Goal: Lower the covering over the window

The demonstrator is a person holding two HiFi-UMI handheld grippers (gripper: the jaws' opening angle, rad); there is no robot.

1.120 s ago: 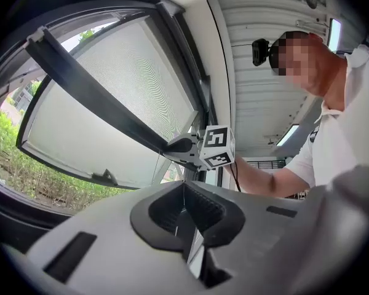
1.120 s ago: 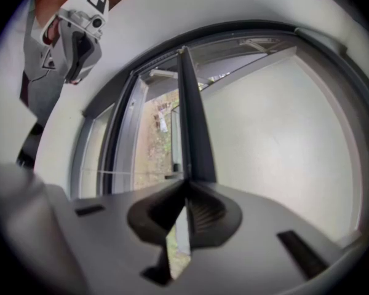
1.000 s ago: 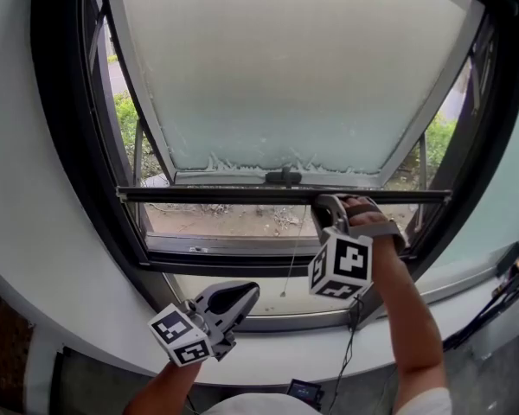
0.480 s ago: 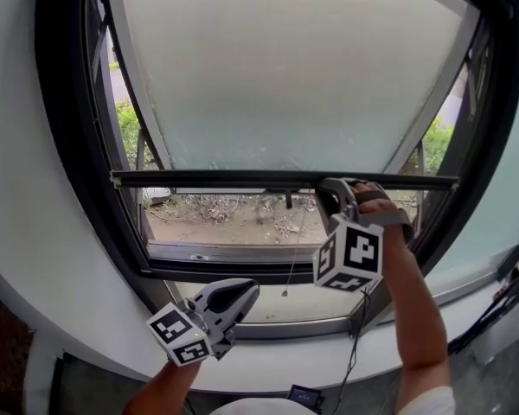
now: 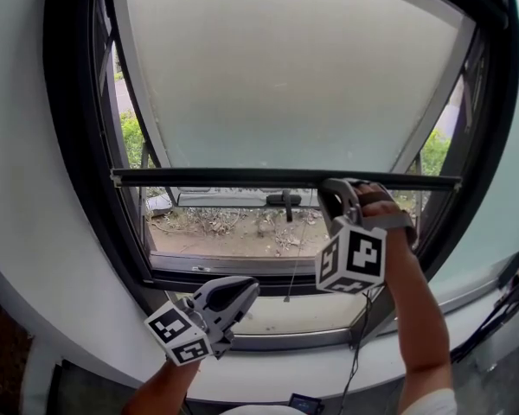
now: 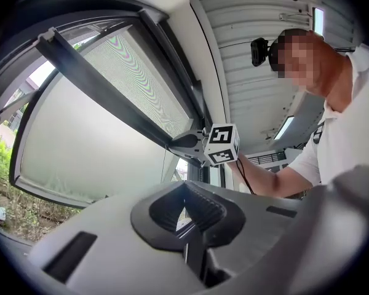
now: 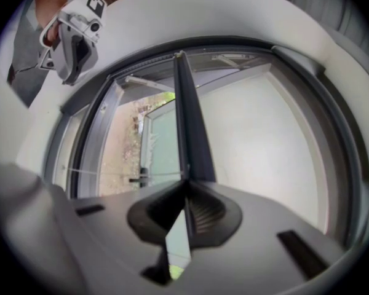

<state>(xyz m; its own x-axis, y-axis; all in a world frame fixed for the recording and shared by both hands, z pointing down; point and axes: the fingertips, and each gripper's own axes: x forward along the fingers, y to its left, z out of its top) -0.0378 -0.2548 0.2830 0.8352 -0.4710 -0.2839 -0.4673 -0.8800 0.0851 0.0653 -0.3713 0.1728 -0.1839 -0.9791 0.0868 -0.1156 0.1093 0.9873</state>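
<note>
A pale roller blind [image 5: 285,76] covers most of the window, ending in a dark bottom bar [image 5: 208,178]. My right gripper [image 5: 333,193] is shut on that bar, right of its middle. In the right gripper view the bar [image 7: 190,128] runs straight into the closed right gripper [image 7: 186,204]. My left gripper [image 5: 242,290] hangs low by the sill, well below the bar, shut on nothing. From the left gripper view, past the left gripper [image 6: 186,204], I see the bar [image 6: 104,88] and the right gripper [image 6: 187,143] on it.
Below the bar, the uncovered strip of window shows the outer sash handle [image 5: 283,199] and the ground outside. A thin pull cord [image 5: 294,258] hangs from the bar. The white sill [image 5: 311,374] curves along the bottom, and cables [image 5: 502,309] lie at its right end.
The bottom bar and my right gripper have risen against the window frame, uncovering the outer sash handle and more ground below. The left gripper has stayed in place.
</note>
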